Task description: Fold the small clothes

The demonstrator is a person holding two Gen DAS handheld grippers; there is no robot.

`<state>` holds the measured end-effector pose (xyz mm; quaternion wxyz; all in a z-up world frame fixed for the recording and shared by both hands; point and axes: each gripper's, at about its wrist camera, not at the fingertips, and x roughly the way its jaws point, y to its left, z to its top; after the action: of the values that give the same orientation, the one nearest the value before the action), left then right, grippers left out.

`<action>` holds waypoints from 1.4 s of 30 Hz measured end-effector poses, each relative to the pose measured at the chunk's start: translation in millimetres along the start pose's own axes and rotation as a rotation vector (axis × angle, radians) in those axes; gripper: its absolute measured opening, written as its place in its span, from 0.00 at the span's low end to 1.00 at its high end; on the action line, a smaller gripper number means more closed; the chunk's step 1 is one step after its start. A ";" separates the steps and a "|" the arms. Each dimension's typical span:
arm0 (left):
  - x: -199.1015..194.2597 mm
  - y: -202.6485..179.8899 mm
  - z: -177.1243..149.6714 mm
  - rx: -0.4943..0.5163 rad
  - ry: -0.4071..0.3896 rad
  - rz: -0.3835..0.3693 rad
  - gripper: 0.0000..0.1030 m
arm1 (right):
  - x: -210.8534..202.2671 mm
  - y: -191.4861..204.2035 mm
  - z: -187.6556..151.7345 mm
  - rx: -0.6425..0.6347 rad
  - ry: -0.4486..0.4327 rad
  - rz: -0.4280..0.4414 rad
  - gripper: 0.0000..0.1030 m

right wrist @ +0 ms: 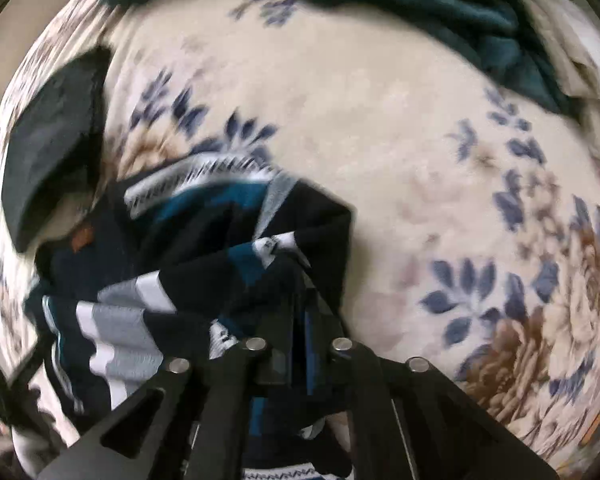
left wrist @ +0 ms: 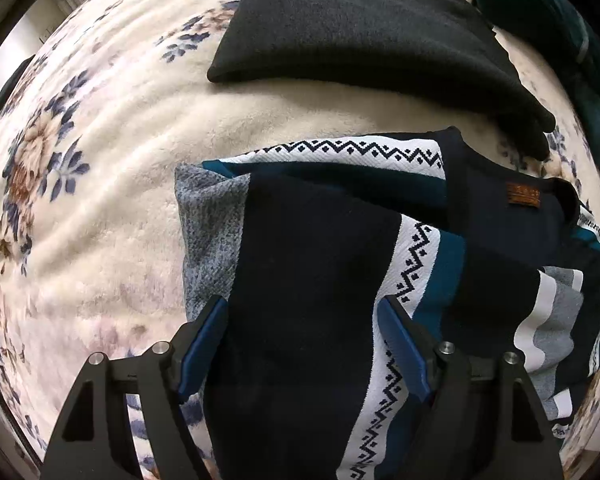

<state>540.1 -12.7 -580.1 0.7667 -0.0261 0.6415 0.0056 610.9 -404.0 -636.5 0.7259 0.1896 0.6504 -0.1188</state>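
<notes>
A small patterned sweater (left wrist: 320,248), navy with white zigzag bands, teal stripes and grey panels, lies partly folded on a floral cream blanket (left wrist: 100,200). A brown label (left wrist: 522,196) shows near its collar. My left gripper (left wrist: 304,312) is open, its blue-padded fingers (left wrist: 204,344) straddling a folded navy sleeve or panel. In the right wrist view the same sweater (right wrist: 188,240) is bunched, and my right gripper (right wrist: 300,280) is shut on a fold of it, lifting the cloth. That view is blurred by motion.
A folded black garment (left wrist: 360,32) lies beyond the sweater, also seen at the left of the right wrist view (right wrist: 48,152). A dark teal fleece (right wrist: 420,0) is heaped at the far edge, with a cream cloth (right wrist: 572,52) beside it.
</notes>
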 end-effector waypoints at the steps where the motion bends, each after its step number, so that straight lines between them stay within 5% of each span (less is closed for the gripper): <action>1: 1.2 1.0 -0.5 0.000 -0.002 0.000 0.74 | -6.3 -4.3 -0.4 0.016 -0.035 0.005 0.04; 7: 1.4 9.4 -1.7 -0.024 -0.004 0.007 0.77 | -20.9 -30.7 5.3 0.133 -0.110 0.025 0.07; 9: -10.2 10.7 -3.3 -0.031 -0.020 0.027 0.77 | -12.6 -33.7 11.1 0.137 -0.022 -0.001 0.26; 12: -28.4 11.6 -9.5 -0.037 -0.057 0.011 0.92 | -30.0 -31.0 6.0 0.114 -0.074 0.005 0.41; 15: -34.5 13.9 -15.5 -0.038 -0.076 0.015 0.93 | -45.1 -3.9 -13.6 0.008 -0.095 0.089 0.41; 17: -21.9 18.3 -20.5 -0.022 -0.049 0.057 0.93 | -34.4 21.5 -28.1 -0.079 -0.033 0.155 0.41; 19: -8.9 25.2 -25.9 -0.023 -0.012 0.087 0.93 | -14.9 41.7 -41.8 -0.156 0.030 0.145 0.41; 23: -7.1 60.3 -36.2 -0.114 0.030 -0.009 0.96 | 29.3 50.7 -66.0 -0.254 0.123 -0.051 0.41; 27: -40.5 68.9 -51.3 -0.118 -0.031 -0.032 0.96 | 3.8 44.8 -69.1 -0.219 0.074 0.032 0.43; 31: -71.0 58.5 -74.7 -0.061 -0.088 0.041 0.96 | -31.5 29.5 -76.0 -0.168 0.044 0.100 0.96; 37: -89.7 16.2 -102.9 0.036 -0.068 0.053 0.96 | -62.8 7.9 -95.9 -0.134 -0.002 -0.046 0.97; 42: -93.6 -44.1 -142.4 0.132 -0.018 0.011 0.96 | -76.8 -19.4 -110.0 -0.067 -0.018 -0.019 0.97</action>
<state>385.5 -61.1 -511.6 0.7723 0.0282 0.6339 -0.0321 494.2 -379.8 -571.8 0.7363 0.1580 0.6494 -0.1056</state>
